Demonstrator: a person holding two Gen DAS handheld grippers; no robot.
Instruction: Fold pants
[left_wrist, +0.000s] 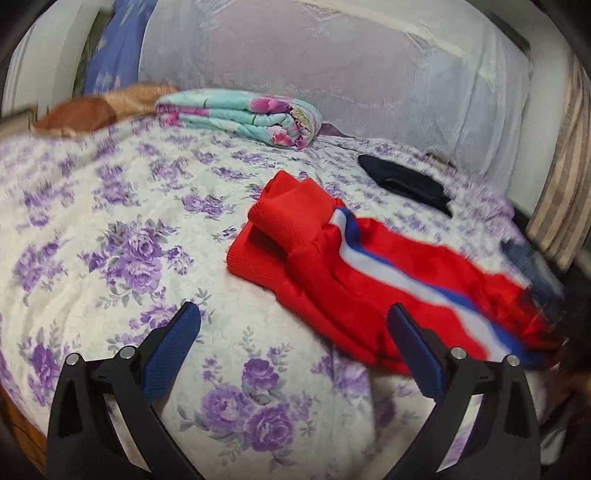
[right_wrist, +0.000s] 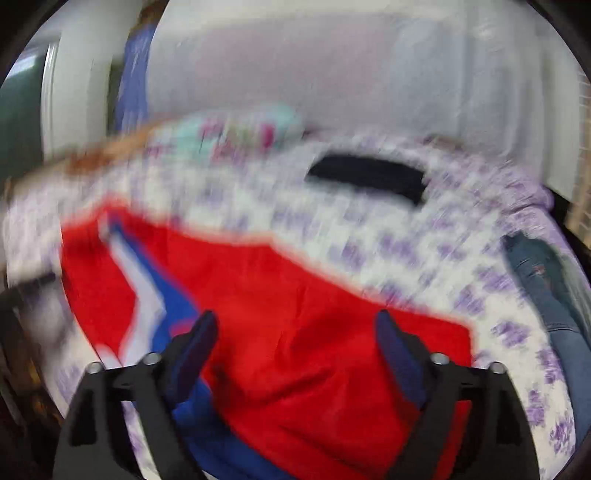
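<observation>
**Both grippers spread wide over red pants on a floral bed**

The left gripper (left_wrist: 293, 319) hangs low over the white bedspread printed with purple roses (left_wrist: 122, 251), its two blue ribbed pads (left_wrist: 173, 341) spread wide with nothing between them. Just to its right lie the red knit pants with a white-and-blue side stripe (left_wrist: 354, 266), two ribbed cuffs stacked at their far end, the fabric rumpled. Farther back sit one folded turquoise floral quilt (left_wrist: 243, 116), one flat black item (left_wrist: 404, 182) and a pale lace-covered headboard (left_wrist: 332, 70).

The right wrist view is heavily blurred. The right gripper (right_wrist: 297, 328) hovers directly above the pants' broad red panel, jaws likewise wide apart and gripping nothing. One pair of blue jeans (right_wrist: 546, 288) lies at the bed's right edge.
</observation>
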